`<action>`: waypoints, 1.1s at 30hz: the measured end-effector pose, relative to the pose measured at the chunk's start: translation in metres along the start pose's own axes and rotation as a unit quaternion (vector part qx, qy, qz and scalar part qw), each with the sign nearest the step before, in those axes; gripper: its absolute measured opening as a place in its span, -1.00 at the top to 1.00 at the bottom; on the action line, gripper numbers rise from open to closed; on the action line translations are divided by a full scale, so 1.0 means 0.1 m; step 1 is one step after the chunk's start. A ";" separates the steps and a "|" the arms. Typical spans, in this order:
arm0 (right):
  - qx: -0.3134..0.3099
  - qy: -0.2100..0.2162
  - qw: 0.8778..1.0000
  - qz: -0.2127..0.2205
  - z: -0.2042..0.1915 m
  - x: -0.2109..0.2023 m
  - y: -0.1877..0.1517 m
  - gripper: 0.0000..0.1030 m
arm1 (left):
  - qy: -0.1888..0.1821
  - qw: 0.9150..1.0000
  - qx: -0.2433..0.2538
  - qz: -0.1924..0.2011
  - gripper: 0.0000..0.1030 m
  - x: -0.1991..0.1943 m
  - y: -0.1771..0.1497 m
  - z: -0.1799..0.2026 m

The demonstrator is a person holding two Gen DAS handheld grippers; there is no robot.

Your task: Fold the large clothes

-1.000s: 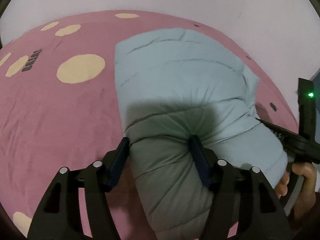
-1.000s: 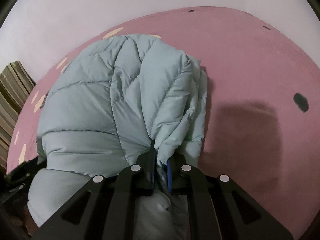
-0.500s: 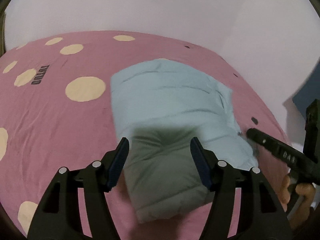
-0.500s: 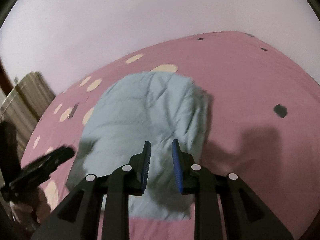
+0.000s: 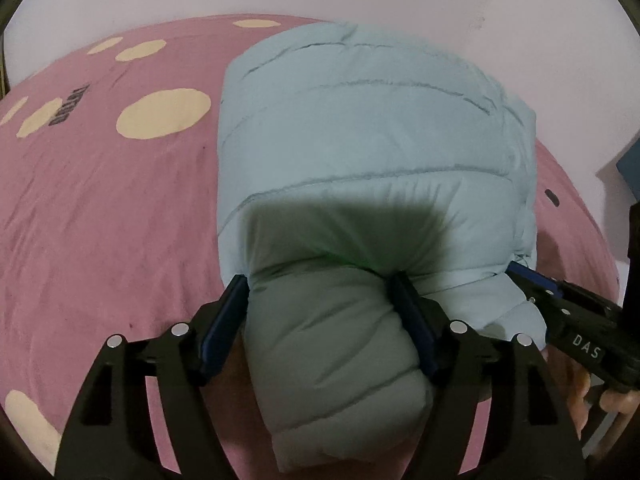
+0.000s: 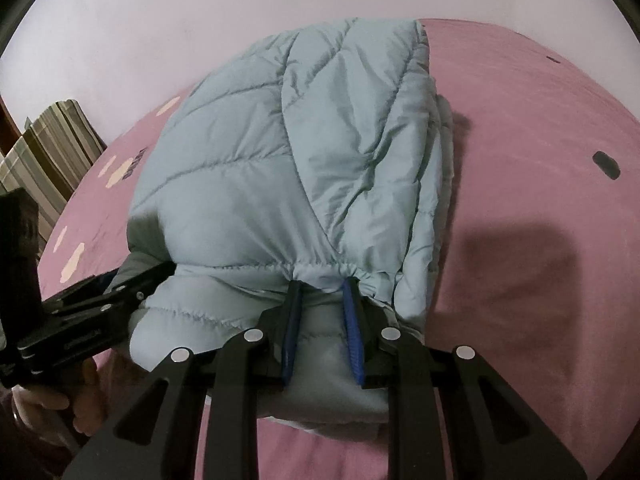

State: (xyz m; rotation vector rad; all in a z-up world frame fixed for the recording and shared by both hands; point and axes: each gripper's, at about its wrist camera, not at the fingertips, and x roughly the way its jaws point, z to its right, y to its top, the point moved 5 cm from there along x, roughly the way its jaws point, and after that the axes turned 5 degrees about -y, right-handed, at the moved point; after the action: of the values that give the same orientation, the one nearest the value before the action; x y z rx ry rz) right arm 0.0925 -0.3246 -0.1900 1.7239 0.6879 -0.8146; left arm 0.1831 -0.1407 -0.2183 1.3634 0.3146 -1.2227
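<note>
So the light blue puffer jacket (image 5: 372, 152) is sitting folded into a chunky bundle on the pink bedspread (image 5: 100, 208) with the cream dots, running away from both cameras toward the wall. Both grippers are on its near end, side by side.

The left gripper (image 5: 320, 320) has its fingers spread wide with a fat padded roll of the jacket squashed between the blue pads, so it's got a real hold but on a big soft handful. The right gripper (image 6: 322, 320) is much narrower, fingers nearly together, pinching the gathered elastic hem (image 6: 320, 270) where the fabric bunches up; there's jacket between the pads there too.

Handling guess: this thing is light but super puffy and springy, and the shell looks like slick nylon (the kind that slides out of a pinch if you only grab the outer layer). It won't hold a crease, it'll want to puff back open. I'd say the stitched hem and quilting seams are the best places to grab since they're thinner and firmer than the stuffed panels. The wide grab on the roll probably compresses more than it grips, so pulling hard from there could let it slip
</note>
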 end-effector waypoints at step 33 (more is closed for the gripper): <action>0.009 -0.037 0.998 0.043 0.10 0.42 1.04 0.12 | 0.042 0.998 -0.029 0.039 -0.51 0.36 1.04 0.02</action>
State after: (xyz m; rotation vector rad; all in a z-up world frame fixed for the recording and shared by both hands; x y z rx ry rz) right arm 0.1964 -0.3608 -0.1662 1.7190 0.5547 -0.8231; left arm 0.2793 -0.1847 -0.1876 1.3669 0.3492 -1.0871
